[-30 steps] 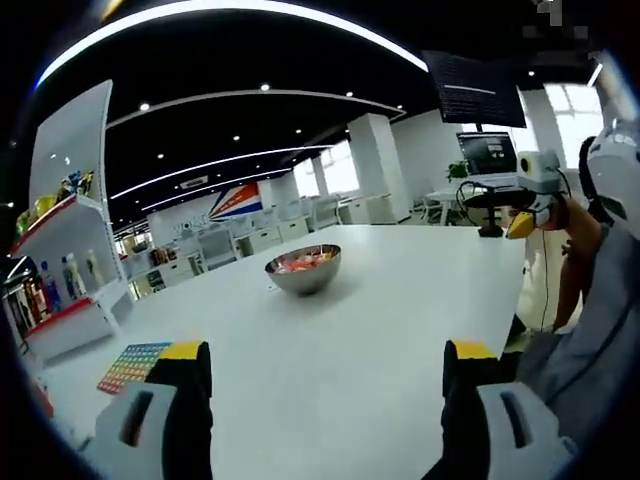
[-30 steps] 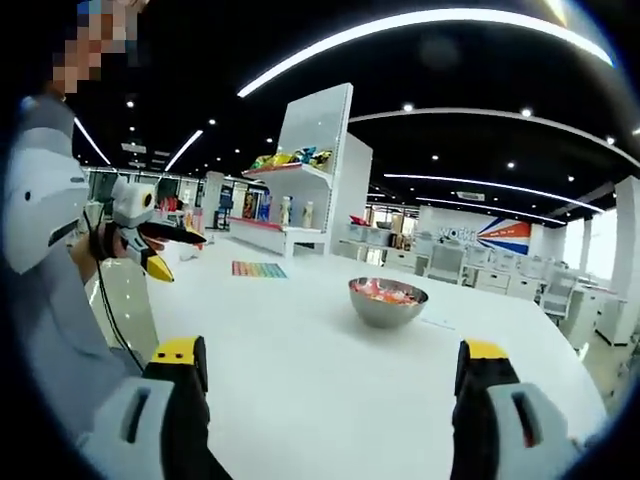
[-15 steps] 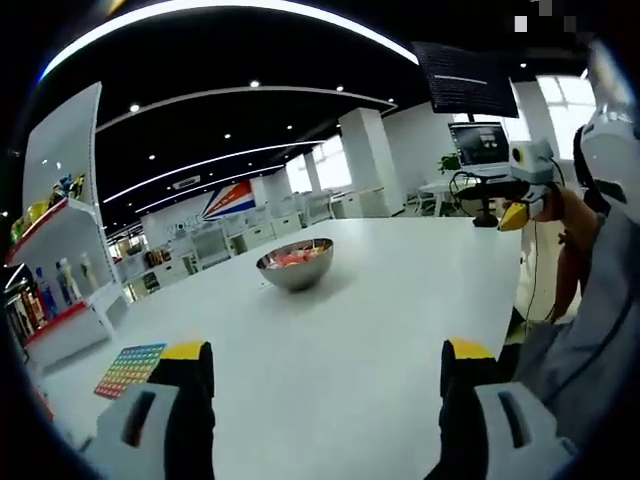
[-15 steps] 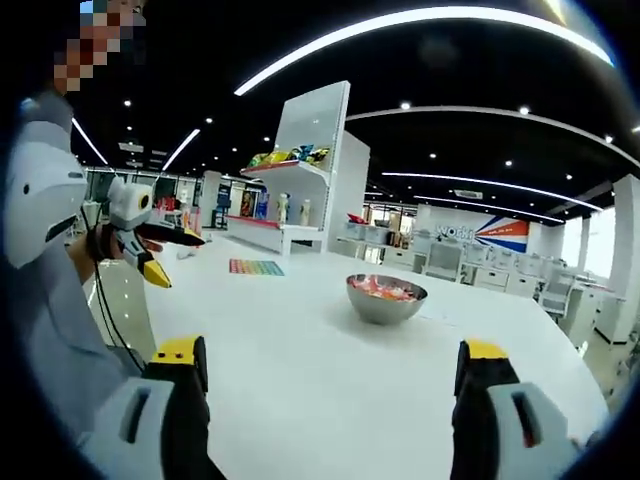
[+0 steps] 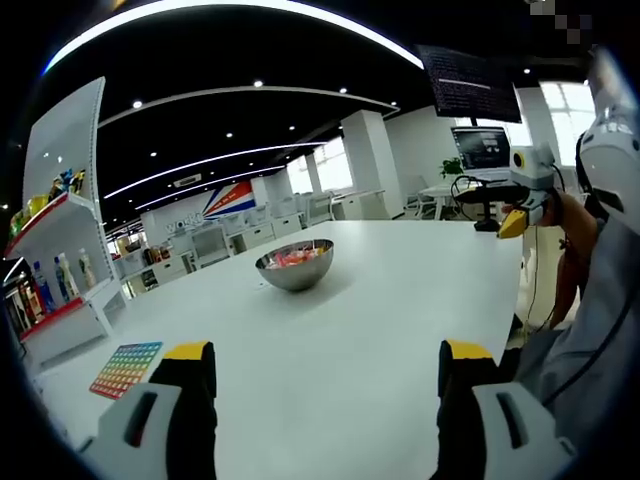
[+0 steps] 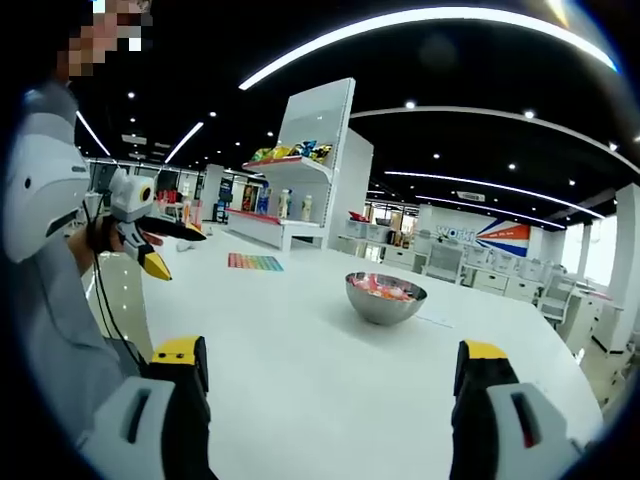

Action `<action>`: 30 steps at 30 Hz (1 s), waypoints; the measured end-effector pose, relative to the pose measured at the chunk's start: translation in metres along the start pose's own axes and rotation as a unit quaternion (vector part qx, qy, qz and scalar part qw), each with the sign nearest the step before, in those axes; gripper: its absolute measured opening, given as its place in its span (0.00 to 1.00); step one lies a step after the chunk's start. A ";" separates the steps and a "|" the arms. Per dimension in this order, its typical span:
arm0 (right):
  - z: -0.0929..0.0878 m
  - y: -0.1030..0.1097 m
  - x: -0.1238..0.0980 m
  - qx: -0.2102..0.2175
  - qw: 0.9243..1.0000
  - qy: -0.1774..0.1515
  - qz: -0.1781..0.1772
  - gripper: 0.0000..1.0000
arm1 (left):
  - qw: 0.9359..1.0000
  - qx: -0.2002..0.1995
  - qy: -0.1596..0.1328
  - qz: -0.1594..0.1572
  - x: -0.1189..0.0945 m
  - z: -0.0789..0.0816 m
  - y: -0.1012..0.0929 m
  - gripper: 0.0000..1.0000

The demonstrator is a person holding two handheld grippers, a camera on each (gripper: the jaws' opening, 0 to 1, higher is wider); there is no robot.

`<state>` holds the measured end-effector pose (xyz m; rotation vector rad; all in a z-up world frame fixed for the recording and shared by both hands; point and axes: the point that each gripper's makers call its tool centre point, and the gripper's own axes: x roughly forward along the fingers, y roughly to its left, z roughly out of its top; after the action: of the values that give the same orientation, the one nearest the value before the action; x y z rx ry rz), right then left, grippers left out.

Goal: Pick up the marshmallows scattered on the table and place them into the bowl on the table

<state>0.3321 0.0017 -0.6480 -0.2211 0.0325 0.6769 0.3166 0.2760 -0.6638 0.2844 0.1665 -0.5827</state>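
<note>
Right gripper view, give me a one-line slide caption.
Open right gripper held over a white table, facing a metal bowl of marshmallows.

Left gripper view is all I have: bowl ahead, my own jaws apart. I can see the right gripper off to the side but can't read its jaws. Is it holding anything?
Observer: No. In the right gripper view, the right gripper has its jaws wide apart, with only bare table between them.
Operator: And how does my left gripper look from that side?
Observer: The left gripper is at the left of that view, held in a hand and raised above the table near its edge. Its jaws point towards the middle of the table, well short of the bowl.
</note>
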 end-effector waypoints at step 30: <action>0.000 0.009 0.006 -0.014 1.000 0.000 0.027 0.96 | 1.000 0.005 0.012 0.006 0.002 -0.003 0.005 0.89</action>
<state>0.3314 0.0126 -0.6504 -0.2480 0.0284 0.7309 0.3213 0.2799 -0.6663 0.3019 0.1845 -0.5679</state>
